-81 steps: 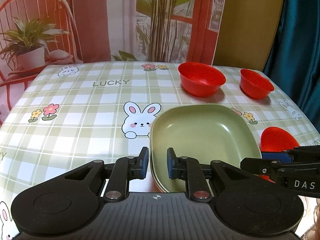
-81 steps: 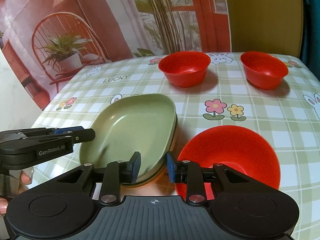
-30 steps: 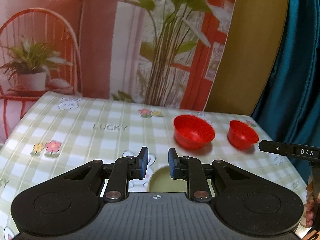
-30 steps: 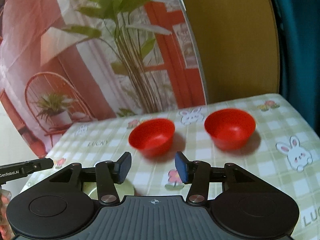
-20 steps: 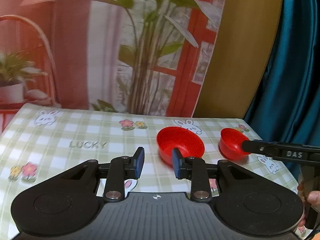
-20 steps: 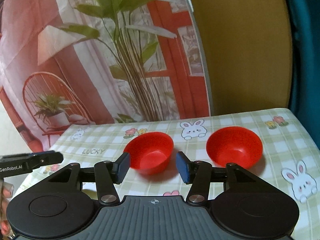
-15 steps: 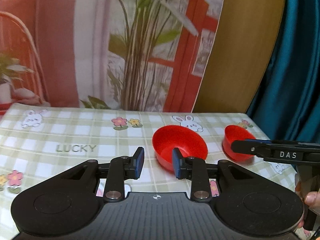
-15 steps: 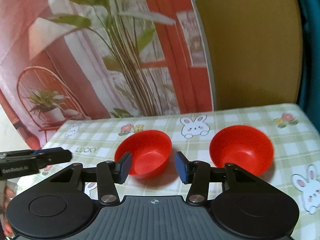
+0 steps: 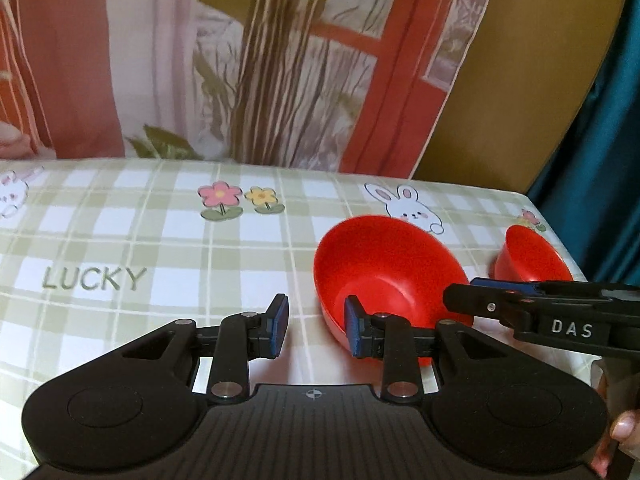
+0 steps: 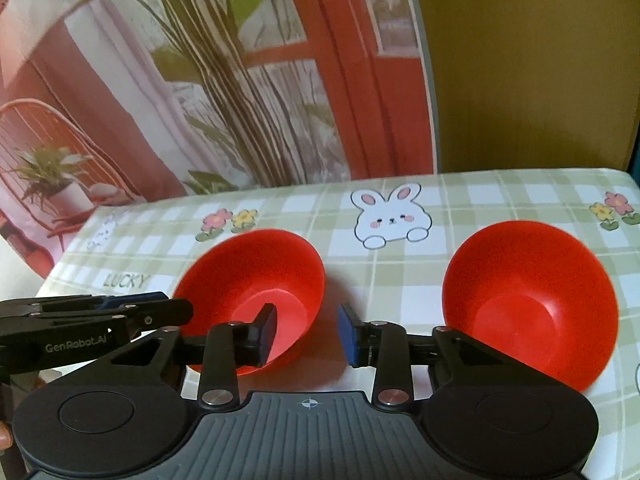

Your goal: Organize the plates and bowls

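Two red bowls stand on the checked tablecloth. The left red bowl (image 9: 384,276) (image 10: 256,276) lies between both grippers. My left gripper (image 9: 316,328) is open, its fingers straddling the bowl's left wall without pressing on it. My right gripper (image 10: 307,334) has its jaws closing around the same bowl's right wall, one finger over the inside and one outside, with a gap still showing. Each gripper shows side-on in the other's view: the right gripper (image 9: 464,300) and the left gripper (image 10: 176,306). The second red bowl (image 9: 532,256) (image 10: 528,284) stands apart to the right.
The tablecloth (image 9: 120,248) runs back to a printed backdrop with plants and a red frame. A teal curtain (image 9: 600,128) hangs past the table's right edge. A person's fingers (image 9: 624,428) show at the lower right.
Both grippers have moved forward and down to the left red bowl, which now looks much bigger. The green plates have dropped out of view. The right jaws have narrowed.
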`<action>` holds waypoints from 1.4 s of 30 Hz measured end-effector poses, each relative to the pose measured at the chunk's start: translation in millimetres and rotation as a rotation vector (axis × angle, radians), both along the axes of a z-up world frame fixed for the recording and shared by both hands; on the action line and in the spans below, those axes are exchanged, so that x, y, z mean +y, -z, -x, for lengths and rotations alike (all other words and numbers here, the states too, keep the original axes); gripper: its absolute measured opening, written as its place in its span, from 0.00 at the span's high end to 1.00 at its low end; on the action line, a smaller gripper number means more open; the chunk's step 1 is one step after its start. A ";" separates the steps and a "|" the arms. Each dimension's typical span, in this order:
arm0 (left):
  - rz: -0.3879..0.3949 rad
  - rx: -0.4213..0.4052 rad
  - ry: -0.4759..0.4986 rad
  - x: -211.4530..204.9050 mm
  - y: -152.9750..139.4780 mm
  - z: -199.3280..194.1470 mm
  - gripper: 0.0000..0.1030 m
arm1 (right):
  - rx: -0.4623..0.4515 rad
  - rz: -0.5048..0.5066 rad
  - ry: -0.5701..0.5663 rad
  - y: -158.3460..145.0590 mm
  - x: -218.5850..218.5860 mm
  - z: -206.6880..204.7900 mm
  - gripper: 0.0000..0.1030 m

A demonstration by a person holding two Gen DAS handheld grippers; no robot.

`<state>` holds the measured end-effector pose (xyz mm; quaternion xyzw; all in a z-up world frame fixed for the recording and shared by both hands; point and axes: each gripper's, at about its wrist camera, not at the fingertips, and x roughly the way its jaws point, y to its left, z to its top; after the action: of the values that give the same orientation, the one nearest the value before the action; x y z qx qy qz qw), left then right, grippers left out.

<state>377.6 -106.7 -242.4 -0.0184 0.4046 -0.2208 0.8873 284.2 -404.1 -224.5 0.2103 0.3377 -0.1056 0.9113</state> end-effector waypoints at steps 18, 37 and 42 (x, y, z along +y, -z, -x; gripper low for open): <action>-0.005 -0.086 0.085 -4.5 -37.7 31.7 0.83 | -0.076 0.016 0.002 -36.4 14.1 29.0 0.88; 0.051 -0.191 0.140 -0.6 -82.1 134.0 0.82 | -0.175 0.015 0.052 -75.8 48.3 132.1 0.86; 0.085 -0.162 0.161 3.3 -79.9 156.2 0.82 | -0.178 0.019 0.072 -74.1 58.9 158.7 0.83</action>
<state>221.4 -103.4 -162.6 -0.0054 0.3222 -0.3092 0.8947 125.5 -345.2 -150.4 0.2222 0.2467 -0.1225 0.9353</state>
